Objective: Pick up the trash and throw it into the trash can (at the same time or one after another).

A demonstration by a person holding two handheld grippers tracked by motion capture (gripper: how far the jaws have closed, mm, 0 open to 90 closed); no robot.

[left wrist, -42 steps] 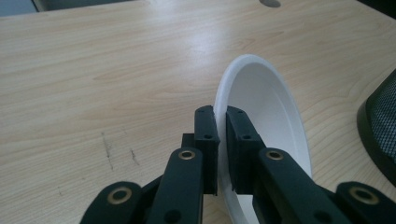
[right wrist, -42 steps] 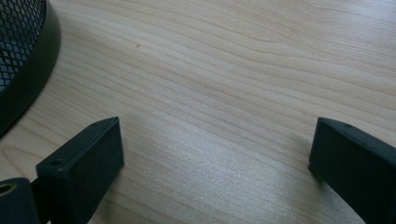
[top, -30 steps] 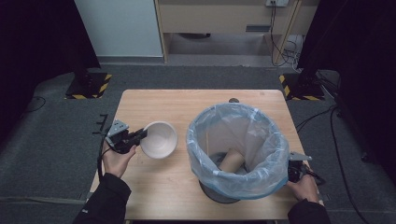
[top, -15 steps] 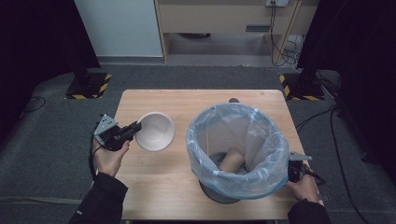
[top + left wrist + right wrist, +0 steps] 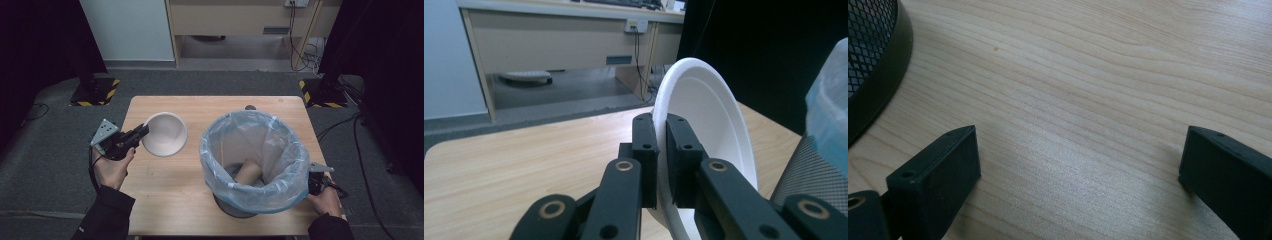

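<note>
Two grippers in play. Left gripper (image 5: 142,133) clamped on rim of white bowl (image 5: 165,134), jaws pinching the near-left edge; in the left gripper view, bowl (image 5: 704,130) tipped up on edge between the closed jaws, hollow side facing right. Bowl over the left half of the wooden table (image 5: 170,190), near the back-left corner, well apart from the bin. Whether touching the tabletop or lifted: cannot tell. Right gripper (image 5: 316,181) at the front-right table edge, just beside the mesh bin (image 5: 235,207), partly hidden behind the bin liner (image 5: 252,160). Jaws spread wide, holding nothing, bare table (image 5: 1088,100) between them, bin base (image 5: 878,65) at the left. Cardboard tube (image 5: 248,173) lying inside the bin.
</note>
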